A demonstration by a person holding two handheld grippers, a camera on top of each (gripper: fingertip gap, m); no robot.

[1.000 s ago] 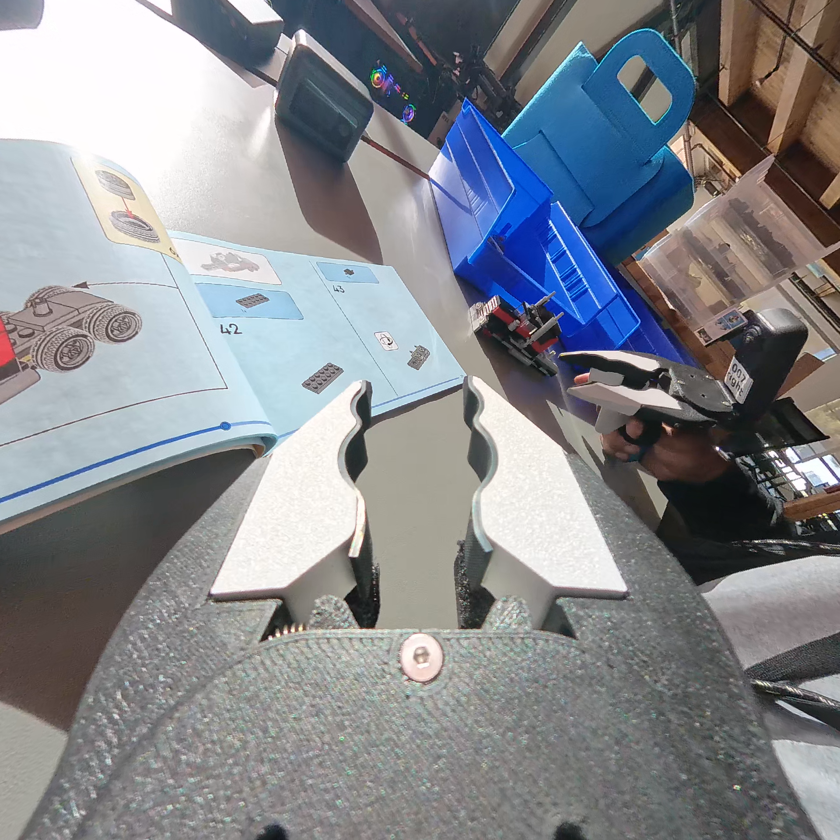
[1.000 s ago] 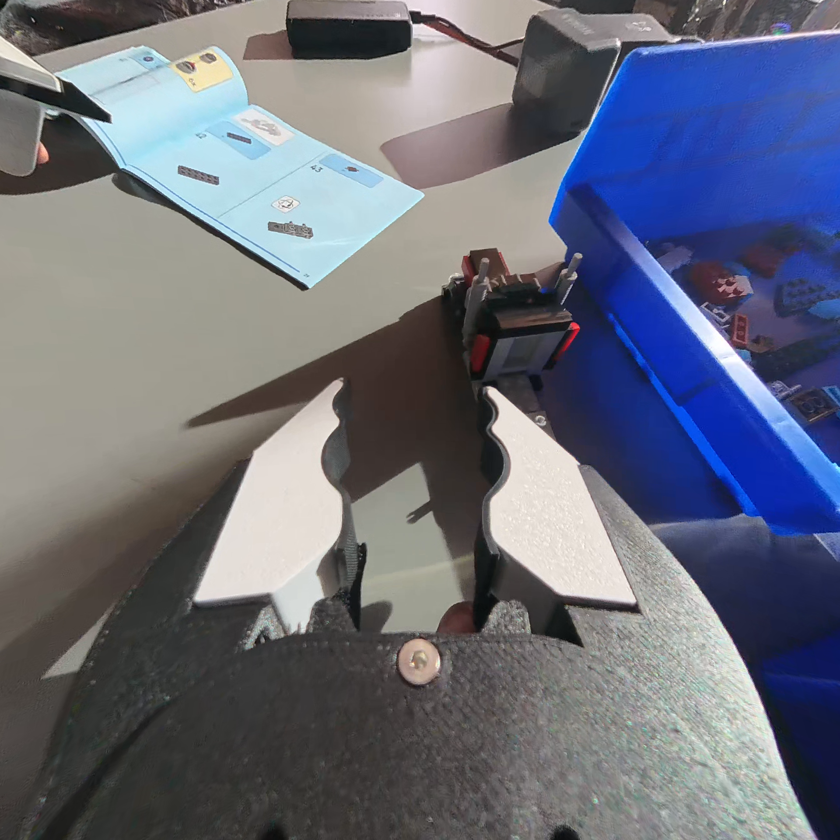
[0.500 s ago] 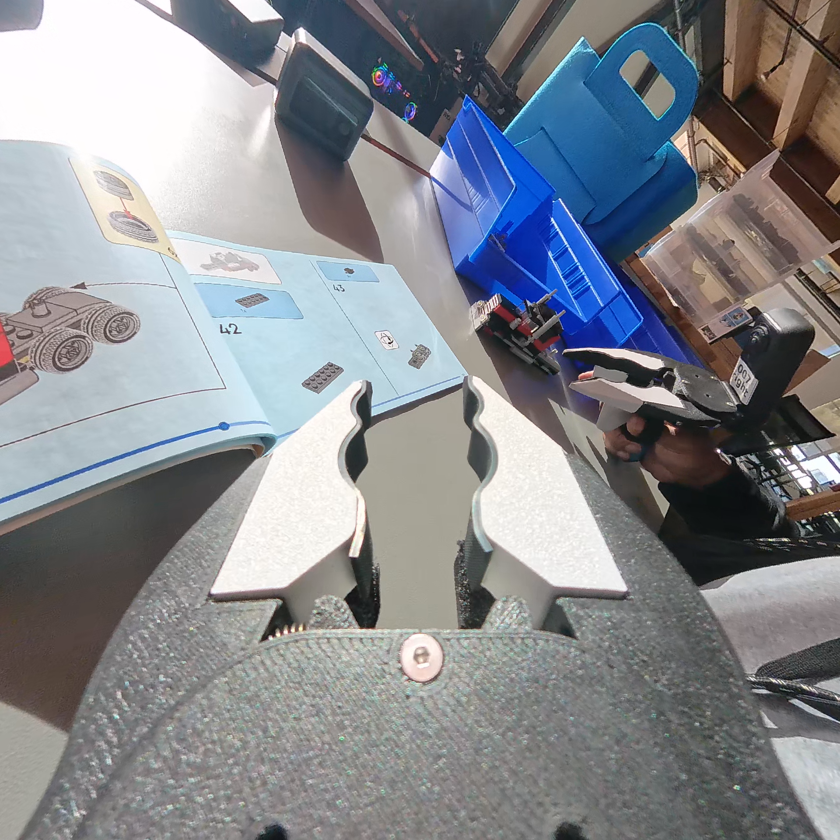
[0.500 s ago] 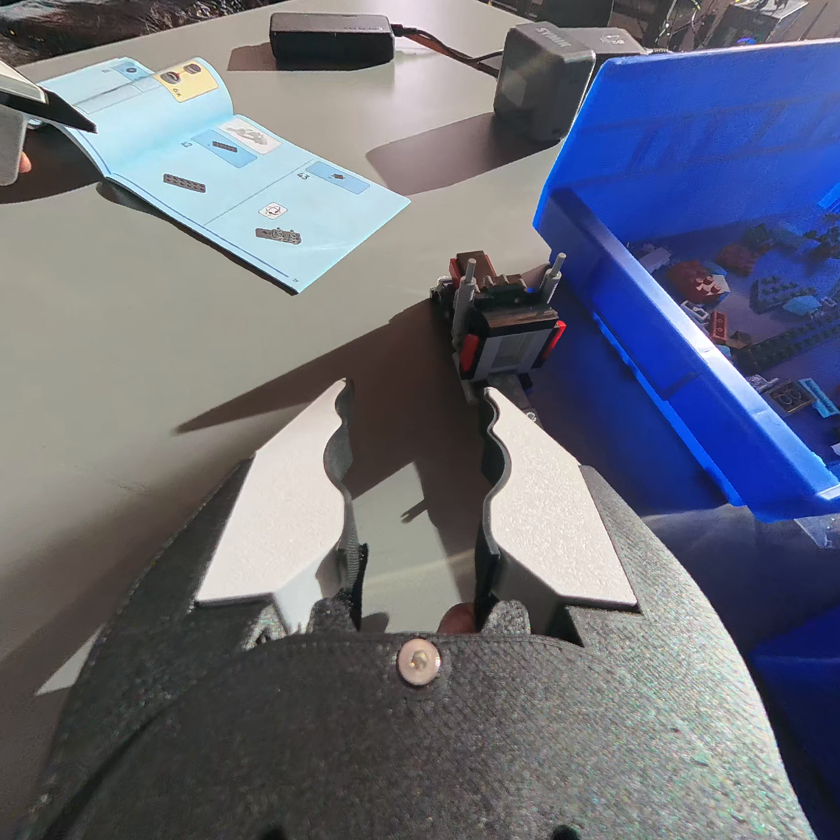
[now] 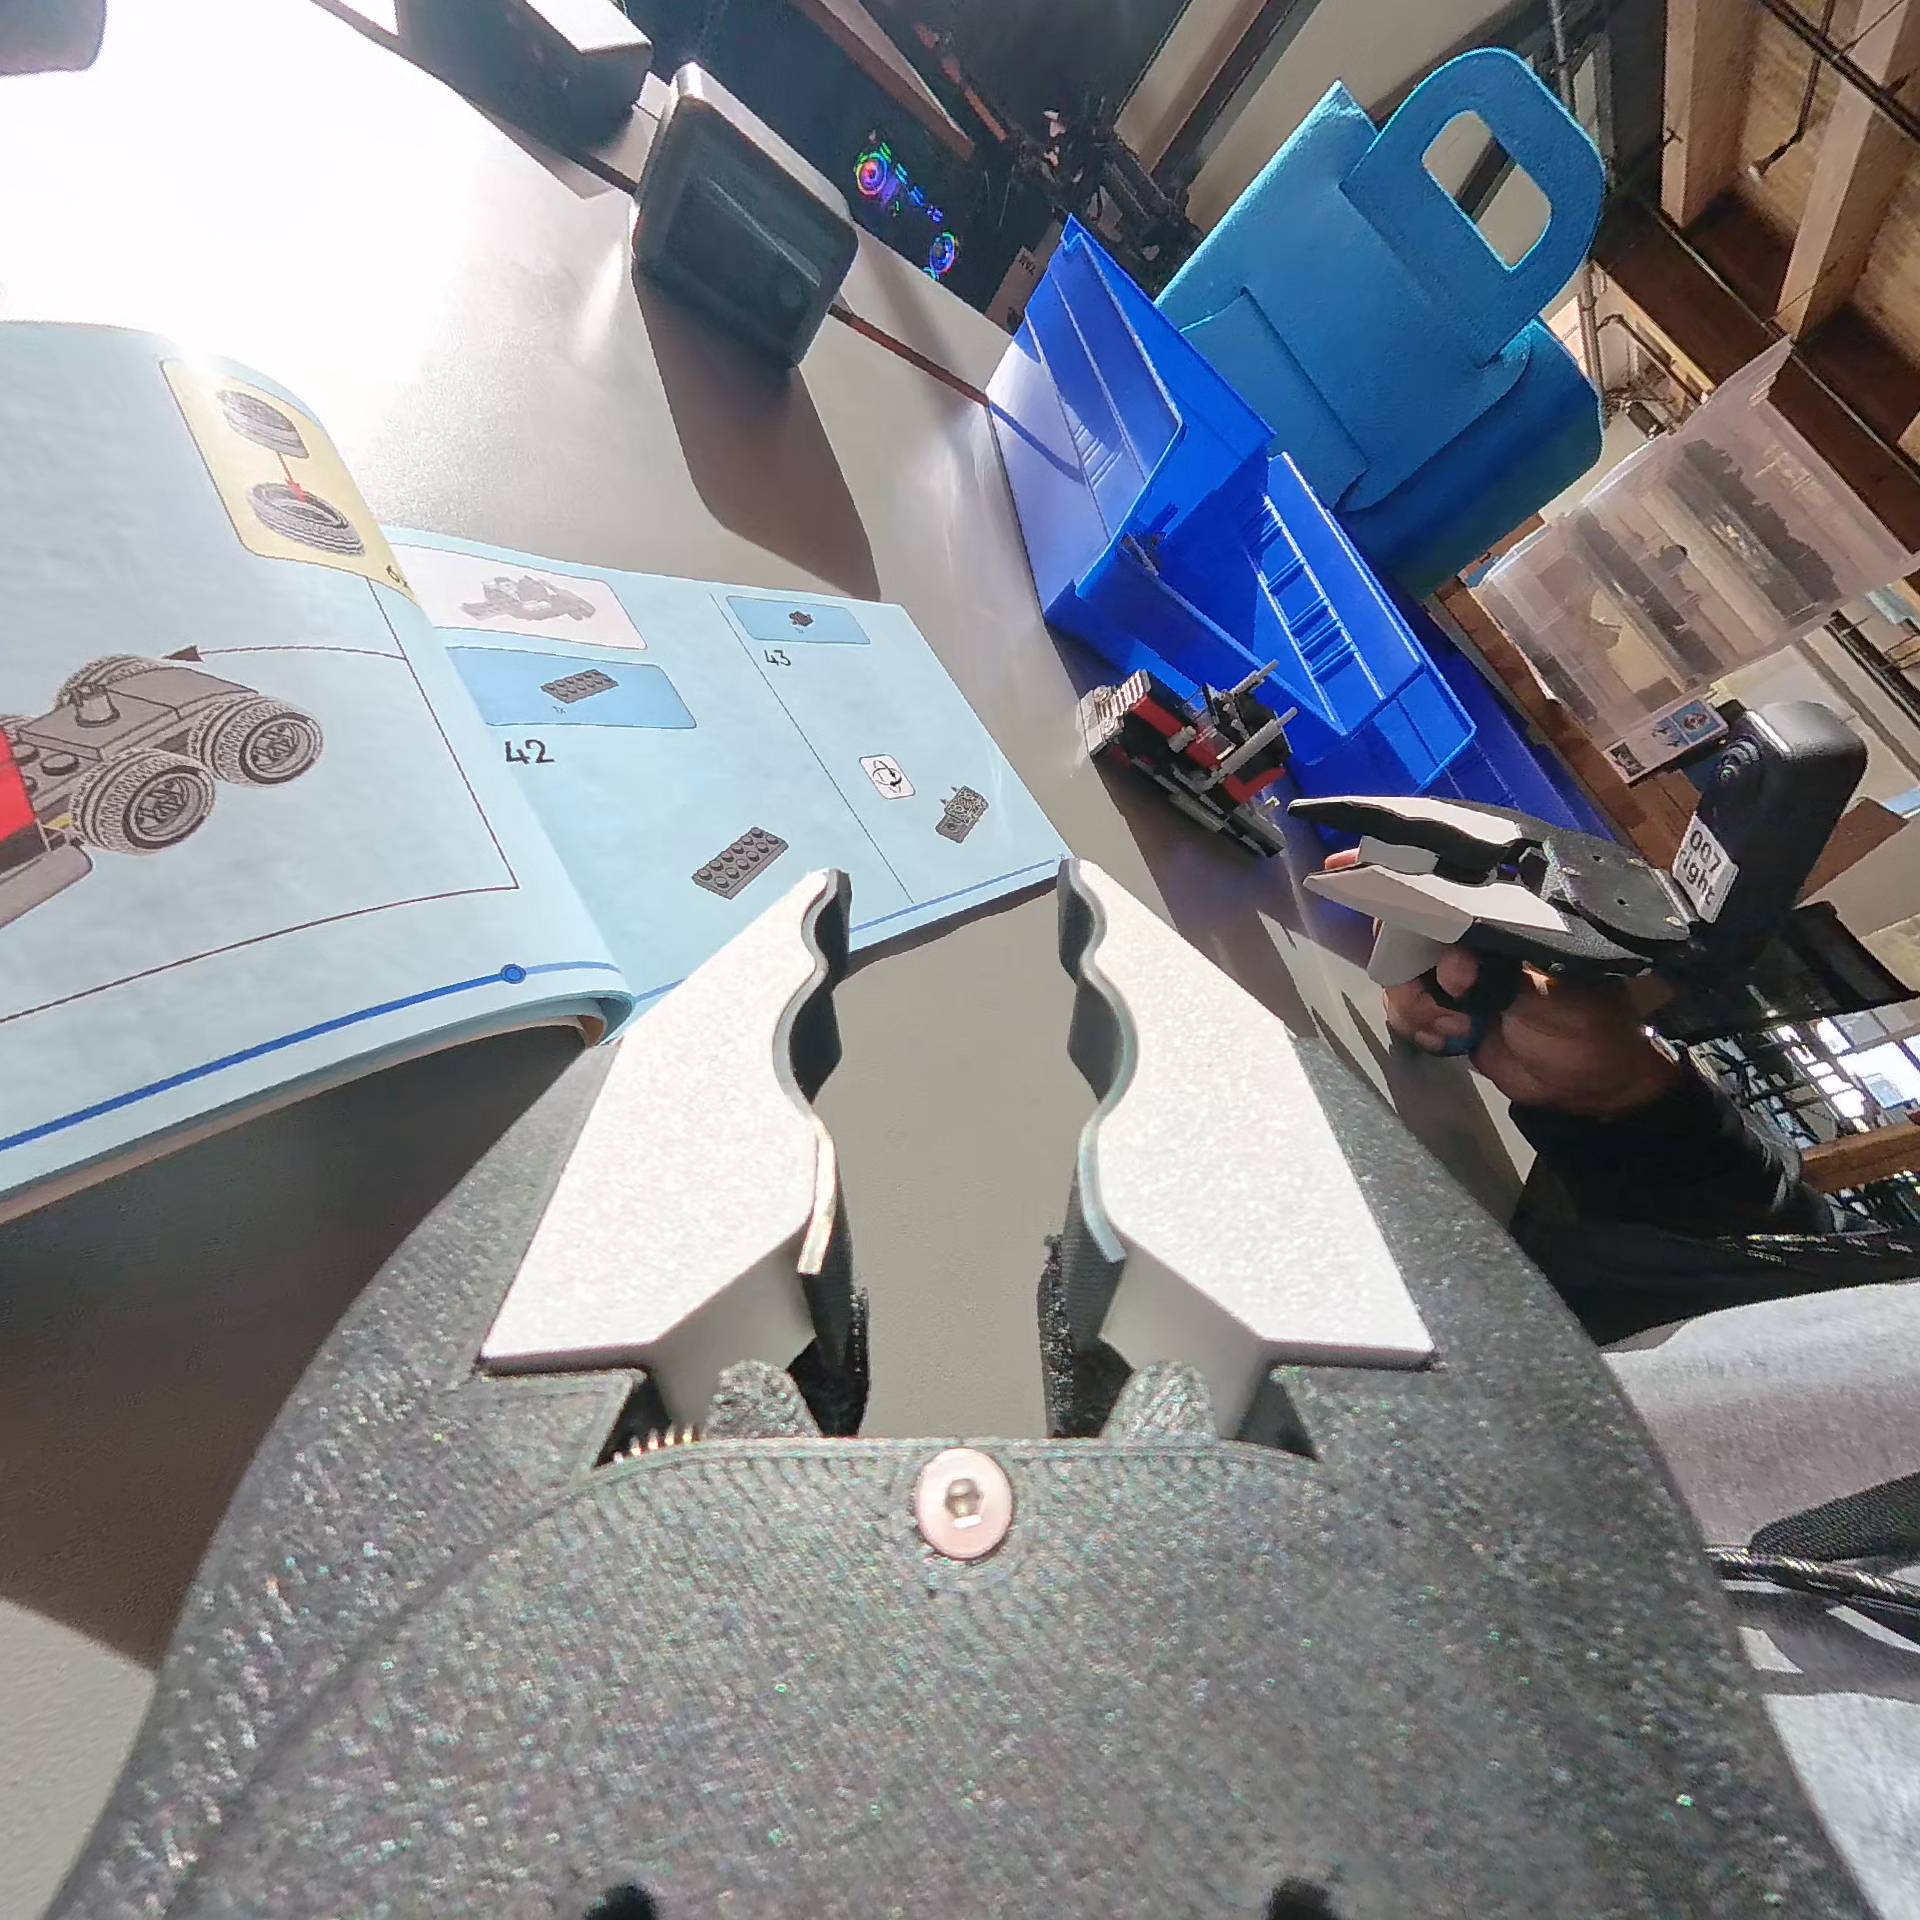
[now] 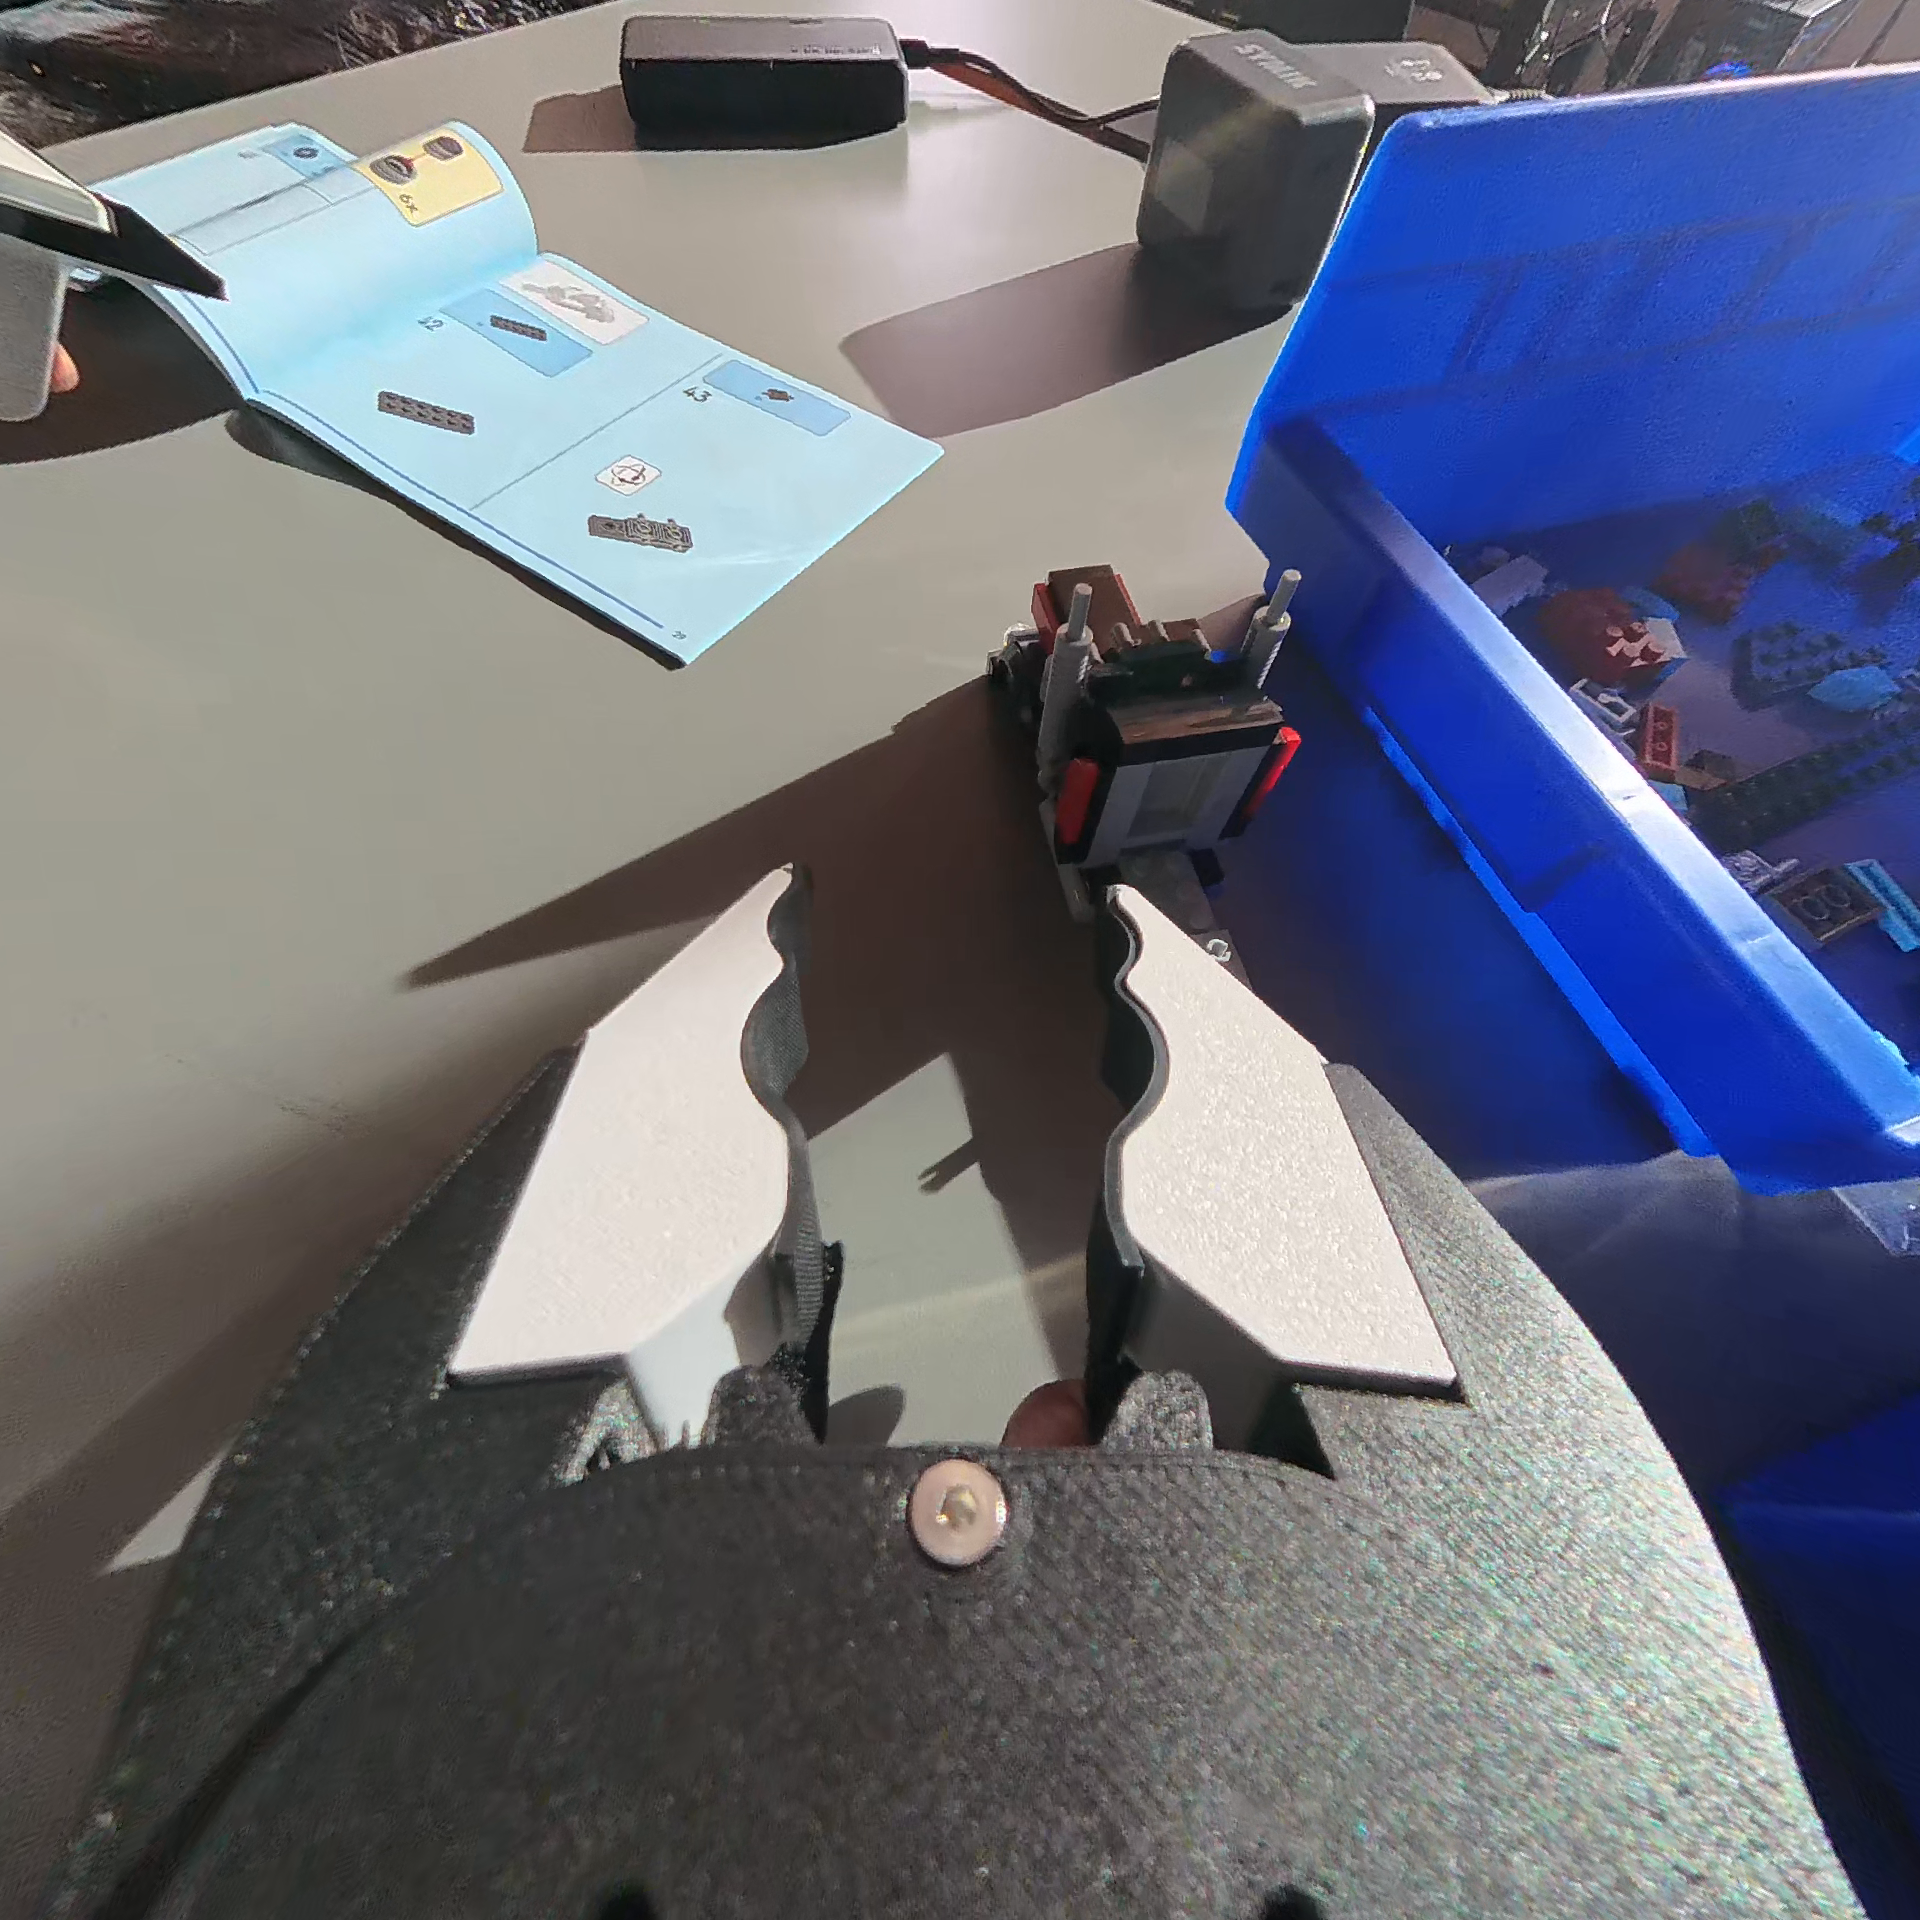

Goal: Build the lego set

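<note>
Ahead of the right gripper, bare grey table lay open to its left. The half-built lego truck stood just off its right fingertip, with the blue bin walling the right side beyond.

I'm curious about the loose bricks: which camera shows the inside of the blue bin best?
The right wrist view: it looks down into the blue bin and shows the loose bricks on its floor. The left wrist view shows that bin only from outside, farther off, its contents hidden.
</note>
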